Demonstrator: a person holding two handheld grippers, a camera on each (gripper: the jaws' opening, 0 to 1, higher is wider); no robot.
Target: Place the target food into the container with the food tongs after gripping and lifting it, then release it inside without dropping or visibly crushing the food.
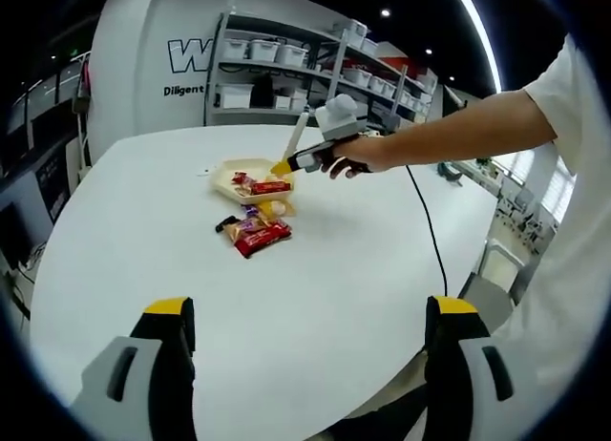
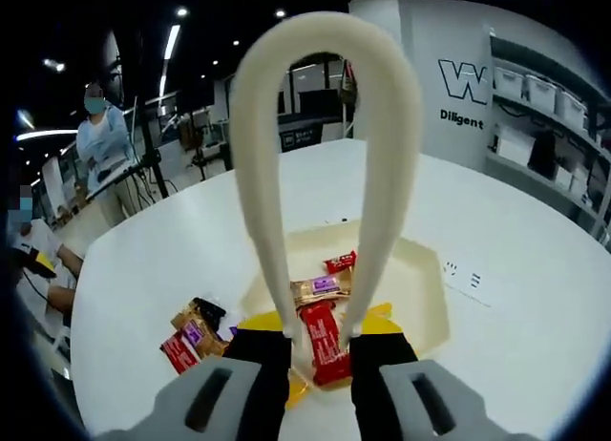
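Right gripper view: cream food tongs [image 2: 325,126] clamped at the handle ends by the right gripper [image 2: 320,350], loop end rising toward the top of the picture, arms bowed apart. Red snack packet [image 2: 323,338] lying between the tong arms just above the jaws, over a yellow patch at the near rim of the shallow cream container [image 2: 425,293]. Gold-and-purple packet [image 2: 320,288] and small red packet [image 2: 341,262] inside the container. Loose cluster of packets [image 2: 194,333] on the white table [image 2: 516,355] beside the container, apart from it. Standing person [image 2: 100,140] at a far bench.

Left gripper view: left gripper [image 1: 310,346] low over the table's near edge, jaws wide apart, nothing between them. Across the table, the container [image 1: 229,178] holding a red packet [image 1: 267,185], more packets [image 1: 256,233] just beside it. A hand [image 1: 348,157] holding the right gripper [image 1: 286,166] at the container's rim, tongs [image 1: 299,134] slanting upward. Black cable [image 1: 430,226] trailing off the table. Storage shelves [image 1: 315,73] behind.
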